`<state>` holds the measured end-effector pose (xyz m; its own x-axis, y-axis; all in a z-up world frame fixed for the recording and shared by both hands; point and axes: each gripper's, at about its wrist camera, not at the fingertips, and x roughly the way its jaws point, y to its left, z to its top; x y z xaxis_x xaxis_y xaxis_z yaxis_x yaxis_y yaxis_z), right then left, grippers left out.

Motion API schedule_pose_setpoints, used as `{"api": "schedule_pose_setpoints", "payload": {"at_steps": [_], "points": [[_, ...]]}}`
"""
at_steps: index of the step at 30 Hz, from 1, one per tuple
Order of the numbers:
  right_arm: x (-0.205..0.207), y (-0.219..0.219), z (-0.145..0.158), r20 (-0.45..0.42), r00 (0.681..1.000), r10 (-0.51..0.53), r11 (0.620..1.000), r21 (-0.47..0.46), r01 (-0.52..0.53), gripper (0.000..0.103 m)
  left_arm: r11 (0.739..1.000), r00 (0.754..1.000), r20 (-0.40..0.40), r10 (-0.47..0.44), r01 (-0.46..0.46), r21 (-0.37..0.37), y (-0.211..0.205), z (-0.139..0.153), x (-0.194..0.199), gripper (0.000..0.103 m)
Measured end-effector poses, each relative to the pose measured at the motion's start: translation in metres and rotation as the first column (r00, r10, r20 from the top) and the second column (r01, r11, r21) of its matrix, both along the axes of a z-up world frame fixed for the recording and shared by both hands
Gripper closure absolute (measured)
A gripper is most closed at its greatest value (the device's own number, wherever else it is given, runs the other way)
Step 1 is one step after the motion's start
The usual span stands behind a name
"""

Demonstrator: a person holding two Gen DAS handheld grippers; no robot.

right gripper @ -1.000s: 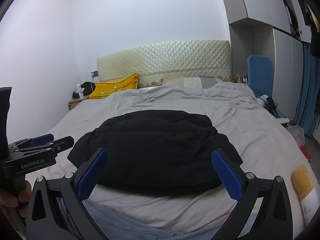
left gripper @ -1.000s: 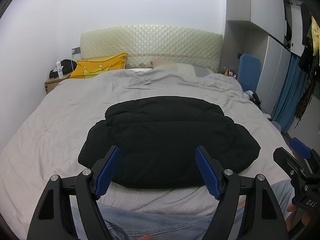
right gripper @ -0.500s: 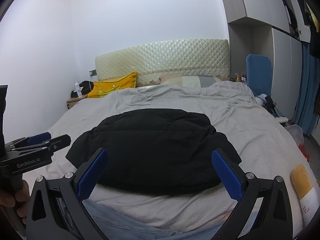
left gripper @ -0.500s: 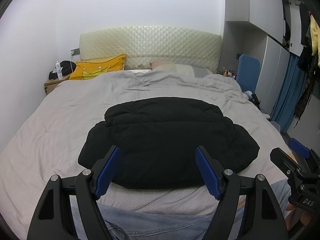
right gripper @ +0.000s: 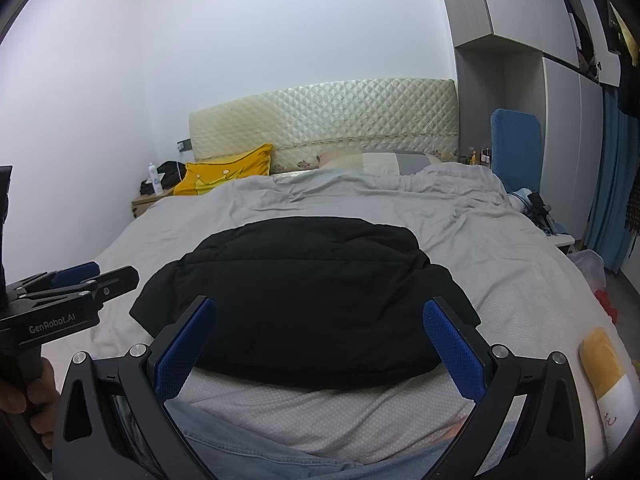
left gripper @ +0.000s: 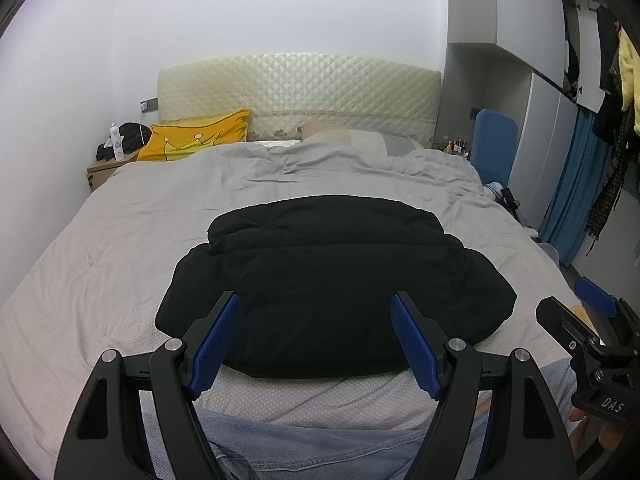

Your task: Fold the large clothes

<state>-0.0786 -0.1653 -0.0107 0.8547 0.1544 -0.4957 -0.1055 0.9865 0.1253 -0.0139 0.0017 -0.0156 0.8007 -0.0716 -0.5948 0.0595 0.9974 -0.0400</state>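
Note:
A black puffy jacket (left gripper: 332, 276) lies folded in a thick bundle on the grey bed (left gripper: 100, 260), near its foot; the right wrist view shows the jacket (right gripper: 308, 296) too. My left gripper (left gripper: 318, 304) hovers open over the bundle's near edge, nothing between its blue pads. My right gripper (right gripper: 318, 310) is likewise open and empty, held above the near edge. Each gripper shows in the other's view: the right gripper (left gripper: 572, 308) at the right edge, the left gripper (right gripper: 104, 274) at the left edge. Neither touches the jacket.
A person's jeans-clad legs (left gripper: 312, 448) fill the bottom by the bed's foot. A yellow pillow (left gripper: 200, 140) and a quilted headboard (left gripper: 296, 100) stand at the far end, a nightstand (left gripper: 104, 168) far left. Wardrobes, a blue chair (left gripper: 494, 144) and hanging clothes line the right side.

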Motion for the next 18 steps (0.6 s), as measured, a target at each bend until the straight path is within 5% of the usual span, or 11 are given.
{"api": "schedule_pose_setpoints", "payload": {"at_steps": [18], "points": [[-0.0017, -0.0047, -0.0014, -0.008, 1.000, -0.006, 1.000, -0.007, 0.006, 0.000, 1.000, 1.000, 0.000, -0.001, 0.001, -0.003, 0.0014, 0.0004, -0.0020, 0.026]]}}
